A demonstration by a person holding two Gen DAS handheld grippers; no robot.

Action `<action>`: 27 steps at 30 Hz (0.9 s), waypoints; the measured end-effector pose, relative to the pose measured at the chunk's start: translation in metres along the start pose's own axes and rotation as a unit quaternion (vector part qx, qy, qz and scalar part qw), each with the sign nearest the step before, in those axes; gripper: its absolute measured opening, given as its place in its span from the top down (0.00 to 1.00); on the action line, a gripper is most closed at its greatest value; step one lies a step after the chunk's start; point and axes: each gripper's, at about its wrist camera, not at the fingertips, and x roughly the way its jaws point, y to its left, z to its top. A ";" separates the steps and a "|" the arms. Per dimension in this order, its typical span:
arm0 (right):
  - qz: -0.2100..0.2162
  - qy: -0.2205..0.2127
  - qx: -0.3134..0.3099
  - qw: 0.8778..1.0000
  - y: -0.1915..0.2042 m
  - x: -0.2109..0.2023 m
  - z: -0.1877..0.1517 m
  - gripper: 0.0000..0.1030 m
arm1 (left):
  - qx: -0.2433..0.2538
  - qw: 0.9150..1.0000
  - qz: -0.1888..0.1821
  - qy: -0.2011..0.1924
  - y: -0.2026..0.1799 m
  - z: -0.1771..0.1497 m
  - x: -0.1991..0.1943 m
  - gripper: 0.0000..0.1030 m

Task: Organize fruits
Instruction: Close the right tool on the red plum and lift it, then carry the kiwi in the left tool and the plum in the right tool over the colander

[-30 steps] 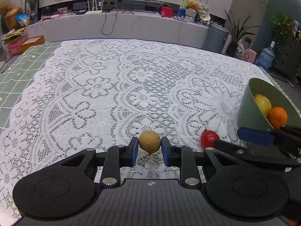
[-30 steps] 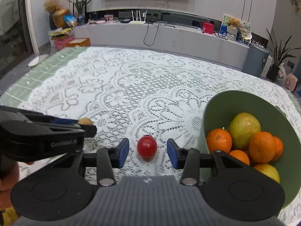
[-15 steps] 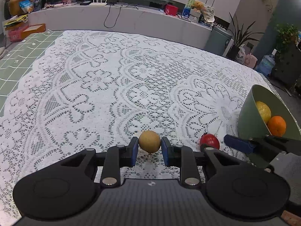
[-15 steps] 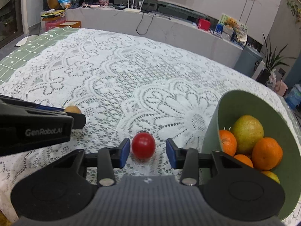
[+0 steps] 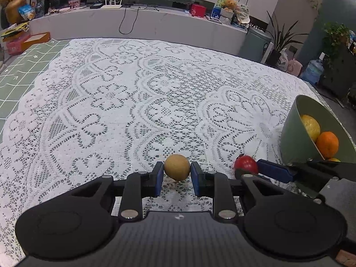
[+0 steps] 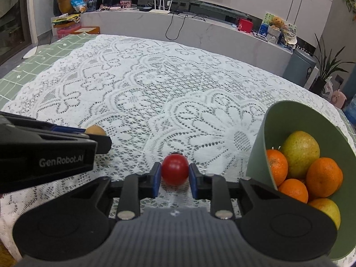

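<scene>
Since both loose fruits sit low on the lace cloth, each one gets pinched at its widest part so it can't squirt out sideways. The small tan fruit is clamped between the blue pads of the left tongs, right at table height. The red fruit is squeezed the same way by the right tongs, pads pressed on both flanks, with its little stem end turned away from the camera.

The green bowl is parked just to the right of the red fruit and looks tipped toward the camera, though that could just be lens distortion. It's already loaded with oranges and a greenish-yellow fruit, so that's pretty clearly where everything is meant to end up.

Both pieces appear to be resting on the cloth, not yet lifted. The next bit is probably a lift and a short carry over the bowl rim, red one first since it's nearest. The pile inside is fairly high, so a gentle drop would be wise.
</scene>
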 end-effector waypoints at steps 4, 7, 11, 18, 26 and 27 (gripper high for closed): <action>0.009 -0.026 0.002 1.000 -0.001 -0.011 0.000 0.78 | 0.003 1.000 -0.002 -0.013 0.000 -0.002 -0.005 0.72; 0.017 -0.043 -0.003 0.999 0.001 -0.020 -0.001 0.78 | 0.003 1.000 -0.006 -0.027 -0.001 -0.003 -0.014 0.72; 0.021 -0.059 -0.001 0.998 -0.002 -0.034 -0.003 0.78 | 0.009 0.999 -0.010 -0.046 -0.003 -0.008 -0.030 0.72; 0.031 -0.082 0.020 0.996 -0.016 -0.064 -0.010 0.78 | 0.006 0.997 -0.020 -0.071 -0.008 -0.011 -0.057 0.72; 0.024 -0.125 0.025 0.992 -0.034 -0.106 -0.021 0.78 | 0.012 0.996 -0.028 -0.082 -0.022 -0.018 -0.080 0.72; 0.023 -0.129 0.029 0.991 -0.037 -0.111 -0.023 0.78 | 0.014 0.996 -0.028 -0.083 -0.025 -0.018 -0.082 0.72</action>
